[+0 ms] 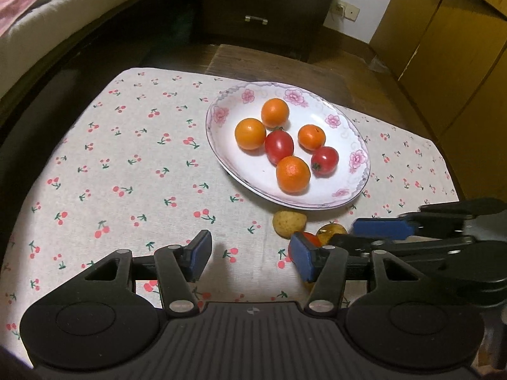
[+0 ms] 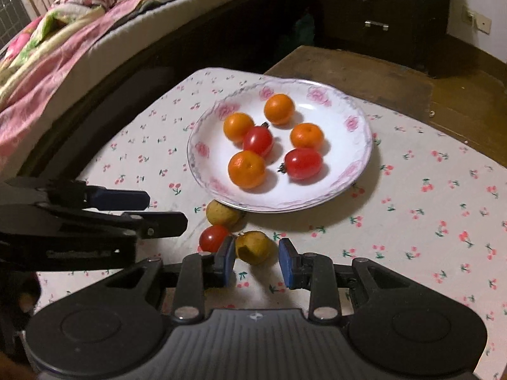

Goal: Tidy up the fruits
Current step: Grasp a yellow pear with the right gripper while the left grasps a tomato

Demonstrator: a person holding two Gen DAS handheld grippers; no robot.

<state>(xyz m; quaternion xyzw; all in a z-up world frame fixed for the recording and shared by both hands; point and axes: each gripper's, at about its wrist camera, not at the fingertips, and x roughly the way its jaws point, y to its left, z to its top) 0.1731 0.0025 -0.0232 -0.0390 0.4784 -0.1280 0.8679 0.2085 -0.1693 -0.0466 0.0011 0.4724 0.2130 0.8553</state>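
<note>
At the right gripper (image 2: pixel 256 245), pads stood narrowly apart, not pressing anything: open. A yellow fruit (image 2: pixel 253 247) lay on the cloth (image 2: pixel 412 237) right at the fingertips, a rough dented patch facing the camera; its left edge was hidden behind the left pad. A loose tomato (image 2: pixel 213 238) lay just left of it, outside the jaws. A second yellow fruit (image 2: pixel 221 212) sat just beyond the tomato, against the plate's near rim.

Left gripper (image 1: pixel 250 240): jaws wider apart, only bare cloth between them; open and empty. Its right pad partly hid the loose tomato in the left wrist view. The right gripper reached in from the right of that view, over the loose fruit.

Plate (image 2: pixel 336 110), white with pink flowers, stood on the cloth-covered worktop (image 2: pixel 364 66) beyond the loose fruit. It held four oranges (image 2: pixel 246 169) and two tomatoes (image 2: pixel 303 163); one tomato touched two oranges.

Farther back: a bed (image 2: pixel 63 72) at left, dark drawers (image 2: pixel 377 15) behind.
</note>
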